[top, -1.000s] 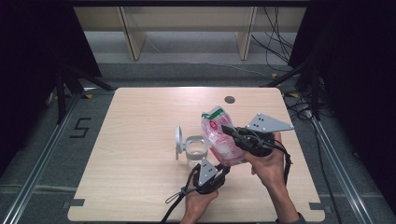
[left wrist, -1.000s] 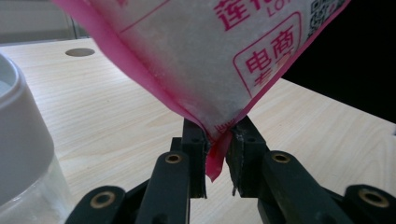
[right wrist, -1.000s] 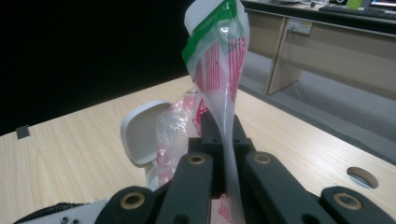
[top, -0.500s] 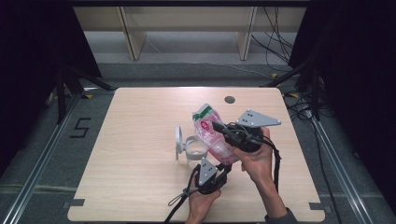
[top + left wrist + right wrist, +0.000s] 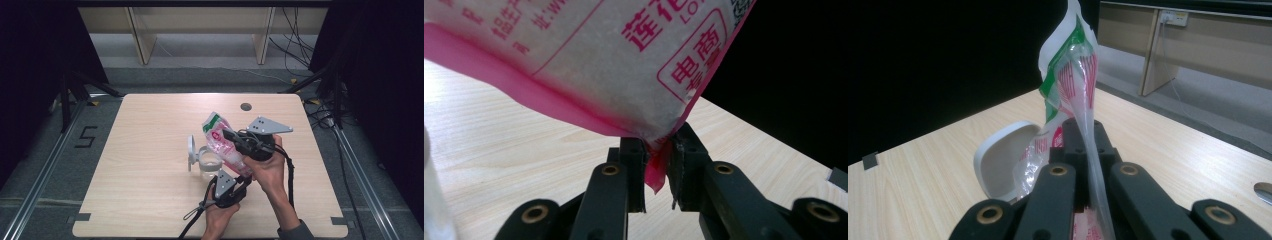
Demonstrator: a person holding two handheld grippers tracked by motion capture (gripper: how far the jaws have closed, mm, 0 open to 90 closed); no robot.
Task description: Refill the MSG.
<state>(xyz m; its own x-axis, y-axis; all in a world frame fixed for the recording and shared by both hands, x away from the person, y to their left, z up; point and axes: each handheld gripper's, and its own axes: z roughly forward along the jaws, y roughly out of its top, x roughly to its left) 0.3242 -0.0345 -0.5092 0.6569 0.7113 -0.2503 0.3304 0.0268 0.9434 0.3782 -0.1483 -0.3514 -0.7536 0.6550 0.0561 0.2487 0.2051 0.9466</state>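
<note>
A pink and white plastic bag [image 5: 223, 142] of white grains is held tilted above the table, its green and white top end up and to the left. My right gripper [image 5: 231, 136] is shut on the bag's upper part [image 5: 1083, 80]. My left gripper [image 5: 243, 181] is shut on the bag's lower pink corner [image 5: 655, 172]. Just left of the bag stands a clear container [image 5: 208, 161] with its white hinged lid [image 5: 192, 149] open upright. The lid [image 5: 1003, 160] stands behind the bag in the right gripper view.
The light wooden table [image 5: 145, 150] has a round cable hole [image 5: 245, 106] near its far edge. Cables trail from both grippers toward the near edge. Shelf legs and floor cables lie beyond the table.
The bag and my right gripper have moved left, toward the clear container, and the bag now leans over it. The left gripper stays low on the bag's corner.
</note>
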